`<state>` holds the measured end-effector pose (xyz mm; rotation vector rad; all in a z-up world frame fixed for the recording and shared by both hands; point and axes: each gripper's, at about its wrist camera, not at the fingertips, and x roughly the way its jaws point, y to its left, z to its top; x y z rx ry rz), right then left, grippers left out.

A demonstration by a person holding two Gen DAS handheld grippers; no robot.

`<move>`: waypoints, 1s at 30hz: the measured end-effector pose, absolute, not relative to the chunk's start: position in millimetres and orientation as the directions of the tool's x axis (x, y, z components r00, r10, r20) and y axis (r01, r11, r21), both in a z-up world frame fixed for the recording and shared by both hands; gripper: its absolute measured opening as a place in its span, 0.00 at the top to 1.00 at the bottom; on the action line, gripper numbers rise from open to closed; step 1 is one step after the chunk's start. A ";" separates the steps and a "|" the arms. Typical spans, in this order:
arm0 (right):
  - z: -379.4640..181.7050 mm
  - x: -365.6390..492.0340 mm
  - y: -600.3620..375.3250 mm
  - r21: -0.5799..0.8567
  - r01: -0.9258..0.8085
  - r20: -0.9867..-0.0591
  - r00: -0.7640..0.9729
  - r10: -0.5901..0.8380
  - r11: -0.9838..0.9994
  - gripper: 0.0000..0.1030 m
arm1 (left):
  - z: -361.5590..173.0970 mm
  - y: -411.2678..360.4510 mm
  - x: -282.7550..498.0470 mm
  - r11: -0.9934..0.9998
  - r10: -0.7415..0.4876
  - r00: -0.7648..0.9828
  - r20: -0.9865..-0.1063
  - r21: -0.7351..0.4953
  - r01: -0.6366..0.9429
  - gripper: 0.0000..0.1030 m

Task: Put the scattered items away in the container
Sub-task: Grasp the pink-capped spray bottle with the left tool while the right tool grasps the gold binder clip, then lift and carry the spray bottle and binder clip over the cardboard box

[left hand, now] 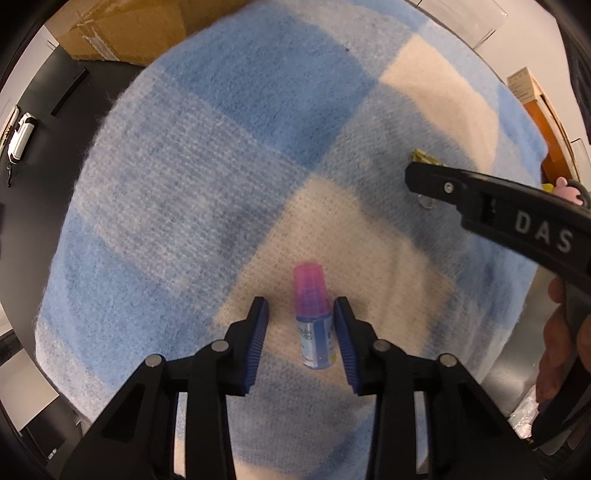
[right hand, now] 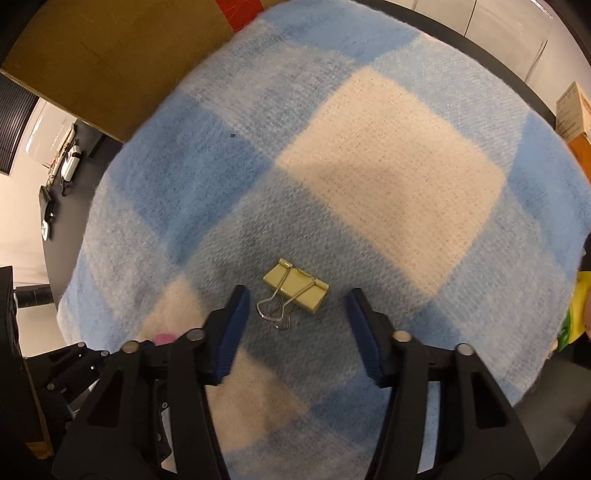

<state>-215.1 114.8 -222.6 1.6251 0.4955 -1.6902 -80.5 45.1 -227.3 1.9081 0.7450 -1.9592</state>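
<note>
A small blue bottle with a pink cap [left hand: 312,317] lies on the blue and cream checked blanket [left hand: 221,166]. My left gripper [left hand: 301,317] is open, with the bottle between its fingers and nearer the right pad. A yellow binder clip [right hand: 295,289] with wire handles lies on the blanket [right hand: 388,166]. My right gripper [right hand: 295,306] is open around the clip, apart from it. The right gripper's body shows in the left wrist view [left hand: 498,210], hiding most of the clip. The bottle's pink cap [right hand: 164,338] peeks out in the right wrist view.
A cardboard box [left hand: 125,29] stands behind the blanket, also in the right wrist view [right hand: 110,55]. An orange box [left hand: 546,122] with a pink toy [left hand: 567,188] sits at the right edge. Small devices [left hand: 20,136] lie on the black table at left.
</note>
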 end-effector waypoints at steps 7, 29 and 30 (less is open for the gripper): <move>-222.0 -217.9 118.1 0.217 0.711 -0.967 0.063 -0.248 -0.668 0.64 | -227.4 41.8 -77.6 -0.808 0.147 -0.063 -0.987 -0.156 0.568 0.81; -138.6 -198.1 151.6 0.206 0.620 -0.955 -0.042 -0.294 -0.757 0.64 | -155.8 29.0 -80.2 -0.884 0.157 -0.133 -0.979 -0.199 0.422 0.81; -134.2 -195.5 152.9 0.204 0.609 -0.954 -0.053 -0.295 -0.767 0.64 | -151.0 27.0 -82.6 -0.892 0.157 -0.140 -0.978 -0.201 0.406 0.81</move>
